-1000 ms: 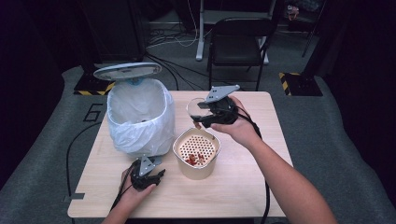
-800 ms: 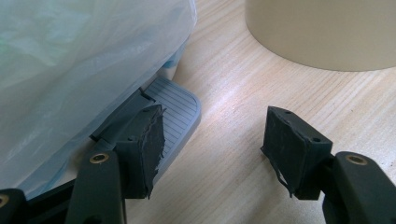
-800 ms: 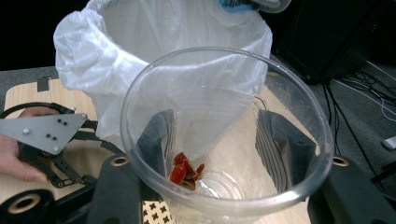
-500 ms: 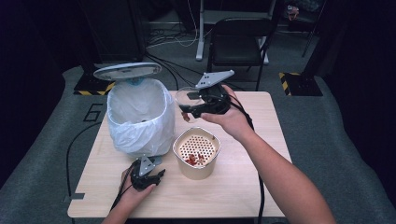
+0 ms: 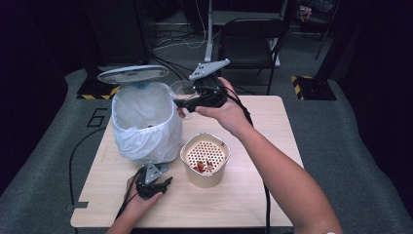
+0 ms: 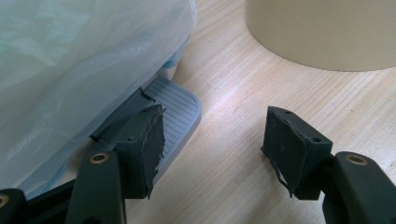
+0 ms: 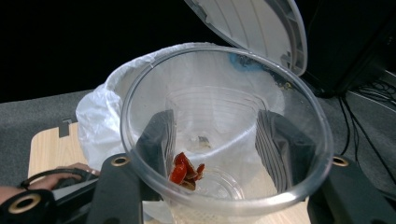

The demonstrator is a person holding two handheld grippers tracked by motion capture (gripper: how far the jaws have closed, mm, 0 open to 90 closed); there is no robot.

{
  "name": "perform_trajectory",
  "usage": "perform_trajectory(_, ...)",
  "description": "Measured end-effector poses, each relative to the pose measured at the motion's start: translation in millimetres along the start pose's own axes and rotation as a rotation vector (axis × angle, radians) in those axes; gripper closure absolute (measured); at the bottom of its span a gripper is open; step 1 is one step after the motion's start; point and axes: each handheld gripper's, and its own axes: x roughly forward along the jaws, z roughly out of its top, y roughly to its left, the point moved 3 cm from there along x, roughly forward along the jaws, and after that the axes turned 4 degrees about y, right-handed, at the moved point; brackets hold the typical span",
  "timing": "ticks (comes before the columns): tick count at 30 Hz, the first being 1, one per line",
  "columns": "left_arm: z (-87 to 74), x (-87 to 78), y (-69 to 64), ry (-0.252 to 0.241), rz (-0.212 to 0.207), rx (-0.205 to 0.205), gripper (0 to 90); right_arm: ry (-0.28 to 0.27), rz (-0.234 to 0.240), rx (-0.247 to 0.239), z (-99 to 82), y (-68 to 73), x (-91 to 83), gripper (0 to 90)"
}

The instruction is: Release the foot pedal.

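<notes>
Clear ribbed plastic cup (image 7: pixel 226 140), red scraps inside, pinched between right gripper (image 7: pixel 217 144) jaws; left gripper (image 6: pixel 215 144) empty, jaws narrowly parted on wooden table (image 6: pixel 233 93).

Beige strainer pot (image 5: pixel 205 161), perforated insert, red scraps inside, centre of frame on wooden table (image 5: pixel 272 146). Black chair (image 5: pixel 253 36) at top centre. Black-yellow hazard tape (image 5: pixel 311 85) on grey floor, upper right.
</notes>
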Motion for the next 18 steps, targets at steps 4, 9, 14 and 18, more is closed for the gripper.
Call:
perform_trajectory(4,-0.2,-0.8,-0.5,0.004,0.000,-0.004,38.1,-0.001,0.009,0.004,6.6,2.1,8.0,47.0)
perform_trajectory(9,0.1,-2.5,1.5,0.030,-0.018,0.011,38.1,-0.001,0.015,0.004,13.6,4.4,17.3,46.9)
perform_trajectory(14,0.1,-2.5,1.5,0.031,-0.019,0.011,38.1,-0.005,0.029,0.010,19.4,7.0,24.9,46.9)
perform_trajectory(18,0.1,-2.6,1.6,0.031,-0.018,0.012,38.1,-0.005,0.033,0.001,24.6,10.6,33.6,46.9)
